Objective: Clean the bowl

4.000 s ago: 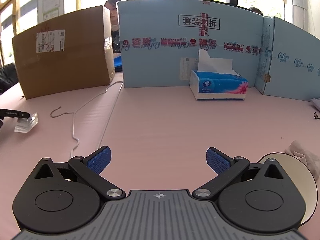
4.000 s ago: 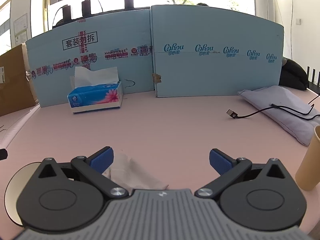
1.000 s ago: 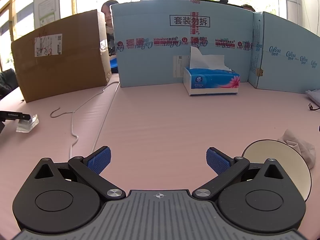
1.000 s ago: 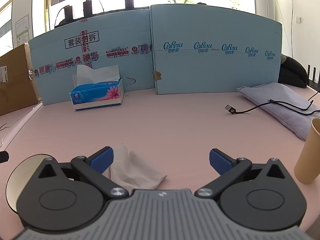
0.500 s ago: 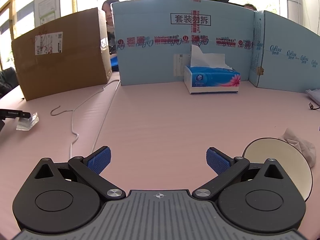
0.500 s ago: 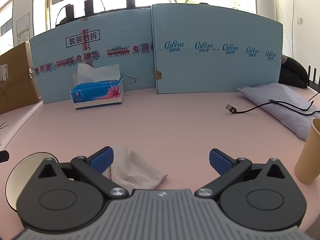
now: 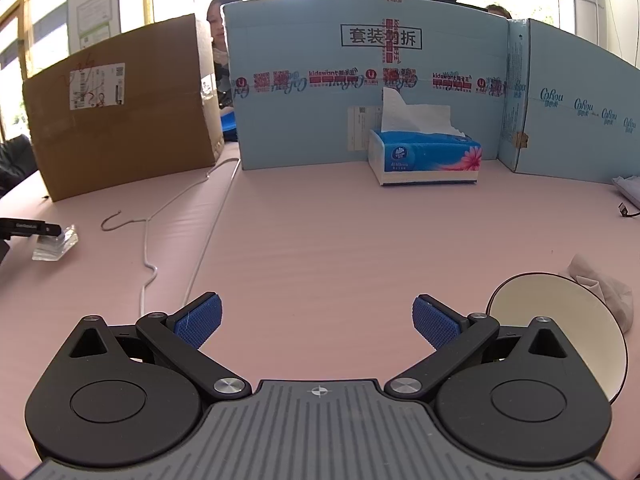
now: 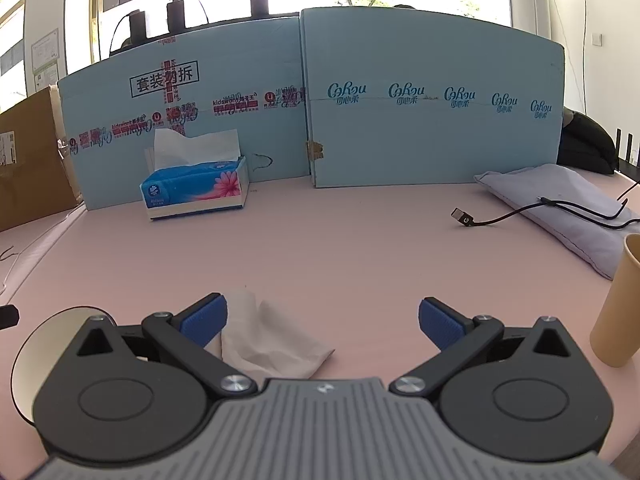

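Note:
A cream bowl (image 7: 544,304) sits on the pink table at the lower right of the left wrist view, partly behind my left gripper's body. It also shows at the lower left of the right wrist view (image 8: 52,328). A crumpled tissue (image 8: 268,336) lies just right of the bowl, by my right gripper's left finger; it also shows in the left wrist view (image 7: 604,284). My left gripper (image 7: 316,322) is open and empty, left of the bowl. My right gripper (image 8: 322,320) is open and empty, with the tissue at its left side.
A blue tissue box (image 7: 424,156) stands at the back by the blue cardboard wall (image 8: 432,96). A brown box (image 7: 120,112), a wire hanger (image 7: 148,220) and a clear block (image 7: 54,244) are on the left. A paper cup (image 8: 620,304), USB cable (image 8: 480,220) and grey pillow (image 8: 568,204) are on the right.
Both views have shifted only slightly. The bowl and tissue sit a little higher and further into each view than 4 s ago. Both grippers stay open.

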`<state>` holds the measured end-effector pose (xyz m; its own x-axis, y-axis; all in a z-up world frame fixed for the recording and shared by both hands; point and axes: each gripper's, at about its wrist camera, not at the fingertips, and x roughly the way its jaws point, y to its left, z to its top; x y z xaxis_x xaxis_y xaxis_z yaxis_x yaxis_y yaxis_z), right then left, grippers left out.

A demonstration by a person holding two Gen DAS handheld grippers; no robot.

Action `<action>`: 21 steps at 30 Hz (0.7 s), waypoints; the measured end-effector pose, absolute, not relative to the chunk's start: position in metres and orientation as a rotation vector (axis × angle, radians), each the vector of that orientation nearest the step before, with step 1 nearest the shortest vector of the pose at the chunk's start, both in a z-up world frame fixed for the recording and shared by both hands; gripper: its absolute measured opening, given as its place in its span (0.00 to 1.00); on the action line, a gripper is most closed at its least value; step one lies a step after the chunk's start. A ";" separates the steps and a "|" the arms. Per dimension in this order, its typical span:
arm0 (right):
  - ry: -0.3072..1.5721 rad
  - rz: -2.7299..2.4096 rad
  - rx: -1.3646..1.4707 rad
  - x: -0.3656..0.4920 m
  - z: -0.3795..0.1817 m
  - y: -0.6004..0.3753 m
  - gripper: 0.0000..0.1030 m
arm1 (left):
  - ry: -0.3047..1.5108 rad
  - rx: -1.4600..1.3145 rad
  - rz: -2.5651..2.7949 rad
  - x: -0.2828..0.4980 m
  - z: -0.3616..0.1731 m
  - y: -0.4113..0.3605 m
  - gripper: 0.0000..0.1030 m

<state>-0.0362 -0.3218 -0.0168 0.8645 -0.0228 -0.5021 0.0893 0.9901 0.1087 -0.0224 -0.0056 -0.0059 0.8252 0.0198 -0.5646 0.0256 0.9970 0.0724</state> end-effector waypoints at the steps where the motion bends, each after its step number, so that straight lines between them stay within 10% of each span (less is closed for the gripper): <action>1: 0.524 -0.059 0.131 -0.036 -0.017 -0.322 1.00 | 0.600 0.078 -0.003 -0.022 -0.006 -0.005 1.00; 21: 0.465 -0.034 0.156 -0.042 -0.020 -0.323 1.00 | 0.607 0.052 -0.011 -0.021 -0.006 0.000 1.00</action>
